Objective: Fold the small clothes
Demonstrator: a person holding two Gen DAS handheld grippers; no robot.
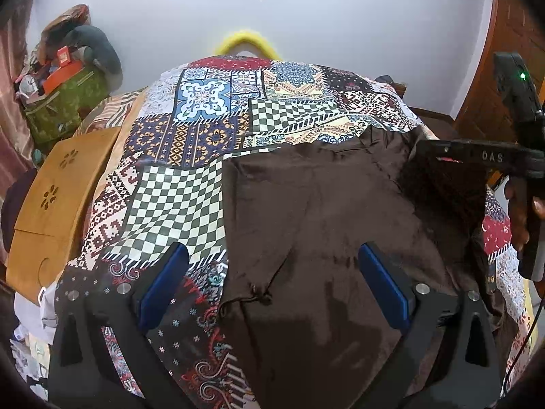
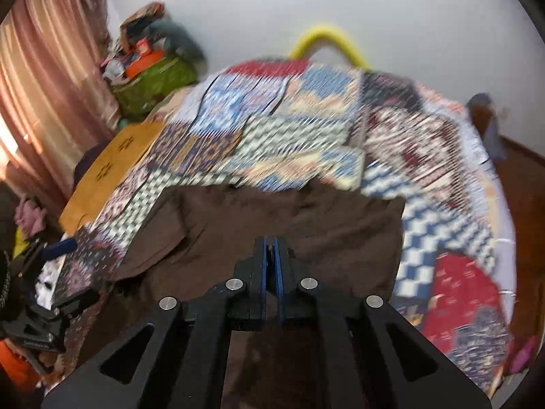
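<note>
A dark brown garment (image 1: 323, 225) lies spread on the patchwork bedspread (image 1: 204, 116). My left gripper (image 1: 272, 283) is open, its blue pads on either side of the garment's near left edge, where a small drawstring knot (image 1: 260, 298) lies. My right gripper (image 2: 271, 248) is shut on a fold of the brown garment (image 2: 272, 211) and lifts its right side. In the left wrist view the right gripper (image 1: 425, 150) comes in from the right, holding raised cloth. The right wrist view is motion-blurred.
A wooden lap table (image 1: 58, 197) lies at the bed's left edge. A green bag (image 1: 64, 105) piled with items stands at the back left by a pink curtain (image 2: 44, 78). A yellow hoop (image 1: 245, 42) leans on the wall behind the bed.
</note>
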